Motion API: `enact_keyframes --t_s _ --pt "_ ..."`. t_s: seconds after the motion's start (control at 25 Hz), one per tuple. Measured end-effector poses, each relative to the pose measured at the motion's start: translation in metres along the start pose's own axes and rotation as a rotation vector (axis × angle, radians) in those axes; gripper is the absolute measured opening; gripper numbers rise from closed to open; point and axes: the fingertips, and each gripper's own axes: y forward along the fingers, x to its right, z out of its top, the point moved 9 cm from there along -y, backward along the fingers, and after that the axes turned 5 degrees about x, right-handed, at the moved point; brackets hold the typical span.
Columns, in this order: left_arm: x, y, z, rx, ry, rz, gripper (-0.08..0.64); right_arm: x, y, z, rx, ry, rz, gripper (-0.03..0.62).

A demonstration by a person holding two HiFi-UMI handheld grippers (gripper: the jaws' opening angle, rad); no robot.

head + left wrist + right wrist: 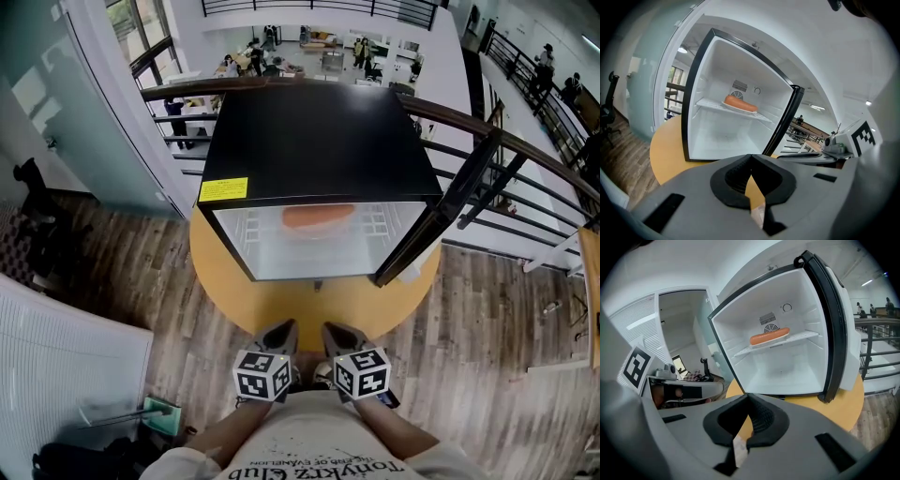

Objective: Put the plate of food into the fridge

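A black mini fridge point(319, 141) stands on a round yellow table point(309, 302) with its door point(450, 211) swung open to the right. Inside, an orange sausage on a pale plate point(319, 217) lies on the wire shelf; it also shows as the sausage point(739, 103) in the left gripper view and the sausage point(769, 336) in the right gripper view. My left gripper point(281, 336) and right gripper point(339, 336) are held side by side near the table's front edge, well short of the fridge. Both are shut with nothing between their jaws: left gripper point(751, 157), right gripper point(747, 397).
A railing point(525, 150) runs behind and to the right of the fridge, with an open floor far below. A glass partition point(56, 103) stands at the left. Wooden floor surrounds the table, with a white panel point(66, 366) at lower left.
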Motion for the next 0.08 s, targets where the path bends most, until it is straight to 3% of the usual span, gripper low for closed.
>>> enact_keyframes --t_s 0.08 --pt "0.0000 0.0010 0.0011 0.004 -0.006 -0.003 0.023 -0.0002 0.0018 0.0007 -0.002 0.003 0.001 0.026"
